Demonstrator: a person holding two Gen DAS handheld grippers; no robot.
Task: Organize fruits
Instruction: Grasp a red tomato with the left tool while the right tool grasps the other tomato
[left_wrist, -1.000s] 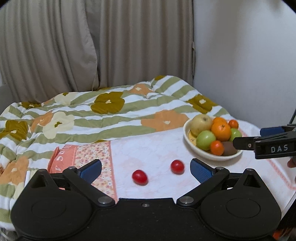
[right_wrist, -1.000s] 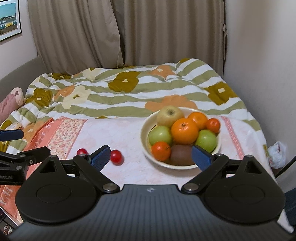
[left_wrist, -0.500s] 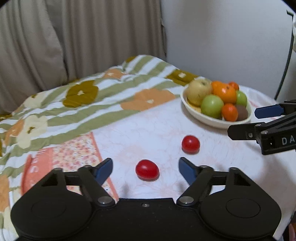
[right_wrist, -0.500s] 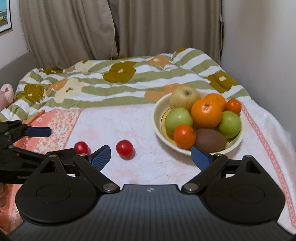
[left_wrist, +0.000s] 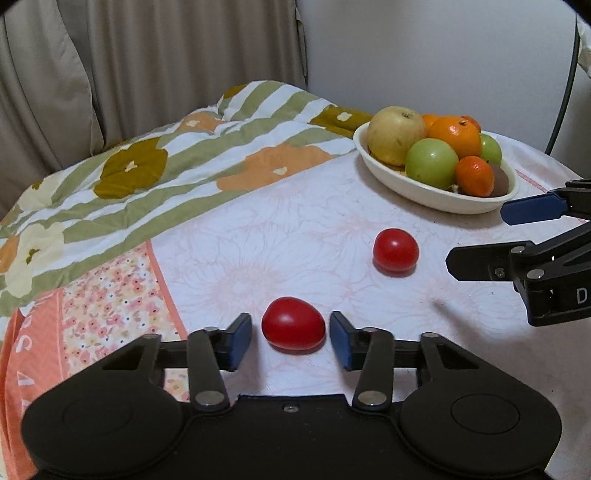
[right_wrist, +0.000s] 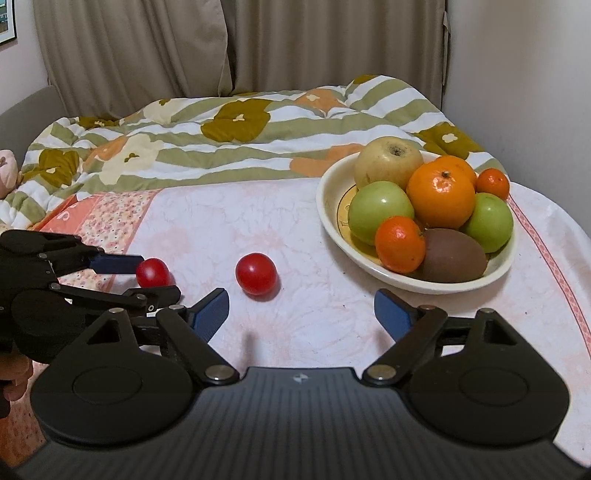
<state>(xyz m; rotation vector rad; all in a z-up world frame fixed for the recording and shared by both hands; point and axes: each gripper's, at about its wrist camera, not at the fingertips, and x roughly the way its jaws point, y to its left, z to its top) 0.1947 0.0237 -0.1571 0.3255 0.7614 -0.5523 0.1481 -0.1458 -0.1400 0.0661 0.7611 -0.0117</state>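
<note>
The left claw (left_wrist: 290, 338) is closing around the nearer tomato (left_wrist: 293, 324), pads not yet pressing, so squeeze gently and centred, while the right claw (right_wrist: 301, 314) hangs released near the other tomato (right_wrist: 256, 273).

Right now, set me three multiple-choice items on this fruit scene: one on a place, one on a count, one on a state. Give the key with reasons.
1. Where does the nearer tomato lie?
A. In the bowl
B. Between the left gripper's pads, on the cloth
C. On the striped quilt

2. How many red tomatoes lie loose on the tablecloth?
A. One
B. Two
C. Four

3. How does the right gripper stand?
A. Open and empty
B. Clamped on an orange
C. Clamped on the bowl's rim

Key:
1 B, the left wrist view shows it flanked by both blue pads, whose jaws are closing, slim gaps left on each side.
2 B, the nearer tomato and the farther tomato are the only ones outside the bowl.
3 A, its pads stand wide apart with bare cloth between them.
</note>
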